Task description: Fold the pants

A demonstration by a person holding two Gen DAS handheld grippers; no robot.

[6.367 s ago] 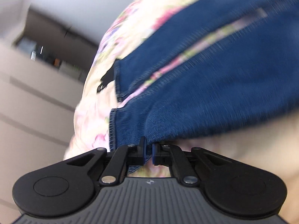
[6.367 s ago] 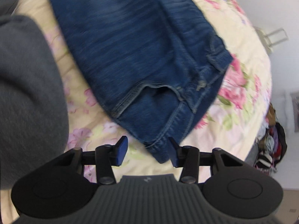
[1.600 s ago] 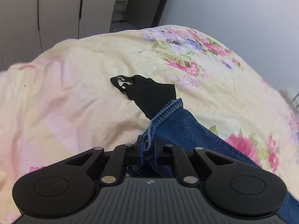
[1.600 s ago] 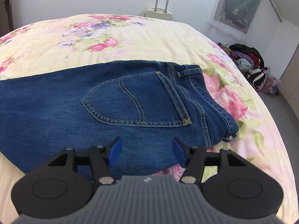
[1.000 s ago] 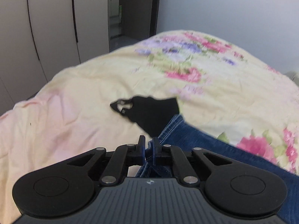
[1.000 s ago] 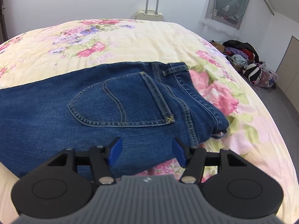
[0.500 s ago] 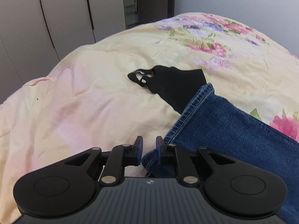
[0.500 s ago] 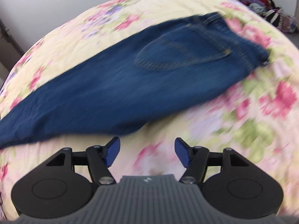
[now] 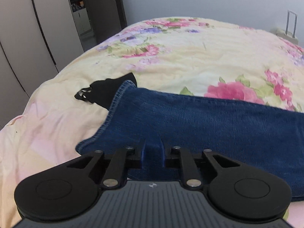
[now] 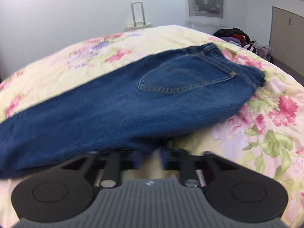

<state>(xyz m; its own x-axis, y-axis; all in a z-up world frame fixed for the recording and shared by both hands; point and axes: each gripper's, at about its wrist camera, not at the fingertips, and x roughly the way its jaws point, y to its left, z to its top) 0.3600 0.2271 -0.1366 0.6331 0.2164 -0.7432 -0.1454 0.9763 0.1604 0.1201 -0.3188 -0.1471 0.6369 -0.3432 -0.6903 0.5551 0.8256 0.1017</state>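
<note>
Blue jeans (image 9: 199,121) lie flat on the floral bedspread (image 9: 180,57), folded lengthwise, leg hem at the left. My left gripper (image 9: 152,152) is slightly open, its blue pads over the near edge of the leg by the hem, gripping nothing. In the right wrist view the jeans (image 10: 133,102) stretch from the leg at left to the back pocket (image 10: 186,79) and waistband at right. My right gripper (image 10: 150,157) is open a small gap at the near edge of the thigh; the cloth covers its left fingertip. This view is blurred.
A black cloth item (image 9: 102,93) lies by the leg hem, partly under it. Wardrobe doors (image 9: 28,38) stand at the left. A suitcase (image 10: 138,23) stands behind the bed. A pile of clothes (image 10: 239,36) lies on the floor at the right.
My left gripper has let go of the leg hem and opened a little, and the leg lies flat. My right gripper has swung left along the jeans, dropped to their near edge and narrowed.
</note>
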